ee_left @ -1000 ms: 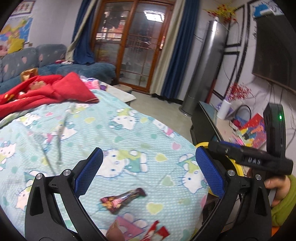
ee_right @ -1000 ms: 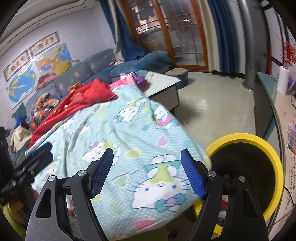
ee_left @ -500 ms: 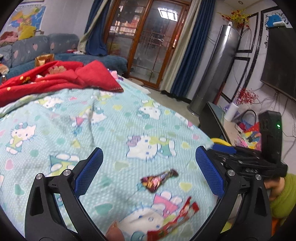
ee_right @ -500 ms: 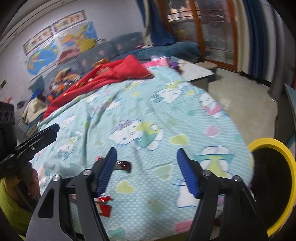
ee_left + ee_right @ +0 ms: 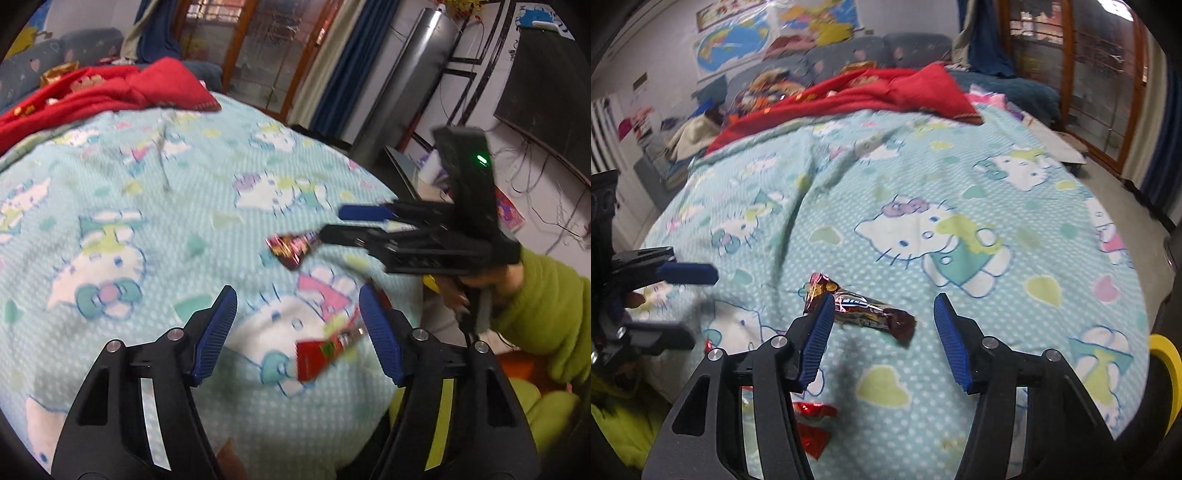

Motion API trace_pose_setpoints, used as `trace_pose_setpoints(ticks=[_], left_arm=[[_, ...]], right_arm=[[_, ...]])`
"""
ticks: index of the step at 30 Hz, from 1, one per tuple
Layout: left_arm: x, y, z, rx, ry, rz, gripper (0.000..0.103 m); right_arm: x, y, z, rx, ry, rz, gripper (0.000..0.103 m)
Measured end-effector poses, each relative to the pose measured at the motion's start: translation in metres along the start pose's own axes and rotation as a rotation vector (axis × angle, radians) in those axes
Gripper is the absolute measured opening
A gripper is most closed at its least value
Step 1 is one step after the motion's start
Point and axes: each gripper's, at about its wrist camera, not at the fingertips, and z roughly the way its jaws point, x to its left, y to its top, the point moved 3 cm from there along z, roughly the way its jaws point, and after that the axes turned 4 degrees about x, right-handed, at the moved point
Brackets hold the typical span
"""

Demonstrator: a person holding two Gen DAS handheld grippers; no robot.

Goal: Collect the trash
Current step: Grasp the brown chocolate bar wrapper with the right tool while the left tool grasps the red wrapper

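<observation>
Now the step in hand looks like the approach: both tongs lined up on wrappers lying on the light-blue cartoon-cat blanket over the bed. Right tongs are released, jaws spread wide, w/ the dark maroon crinkled candy-bar wrapper lying flat between them, its left end just behind the left pad, nothing gripped yet. Left tongs are also released, jaws wide apart; the red foil snack wrapper sits on the blanket at abt 5 o'clock from their midpoint, close to the right pad. In the right wrist view a 2nd red foil scrap shows at 6 o'clock, half hidden by the tong frame. Yellow-rimmed black trash bin peeks in at 4 o'clock, off the bed's edge, well apart from the maroon wrapper.

Next move, I'd judge: lower the right tongs so the pads straddle the maroon wrapper across its narrow width, pinch w/o catching blanket, then carry to the bin. Thin foil could slip or the fabric could bunch.

Vs half a sec ago: right tongs have advanced, the maroon wrapper was out past the left pad, now it's framed between the jaws. Left tongs have dropped toward the red wrapper. Bin has slid mostly out of the right view.
</observation>
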Motion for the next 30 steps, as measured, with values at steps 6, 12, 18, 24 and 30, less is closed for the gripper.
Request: trace_pose_setpoints(ticks=[6, 12, 18, 24, 30], left_arm=[[-0.013, -0.013, 0.020, 0.087, -0.028, 0.052, 0.058], [-0.013, -0.025, 0.035, 0.136, 0.000, 0.069, 0.040], [-0.009, -0.028, 0.037, 0.141, 0.021, 0.072, 0.028], [-0.012, -0.028, 0.039, 0.147, 0.041, 0.094, 0.010], [-0.014, -0.026, 0.036, 0.135, 0.041, 0.105, 0.007]], right_arm=[[0.009, 0.001, 0.017, 0.030, 0.012, -0.082, 0.047], [0.010, -0.003, 0.018, 0.038, 0.047, -0.089, 0.042], [0.008, -0.010, 0.014, 0.029, 0.073, -0.060, 0.041], [0.009, -0.017, 0.009, 0.026, 0.074, -0.062, 0.039], [0.006, -0.021, 0.013, 0.038, 0.077, -0.051, 0.016]])
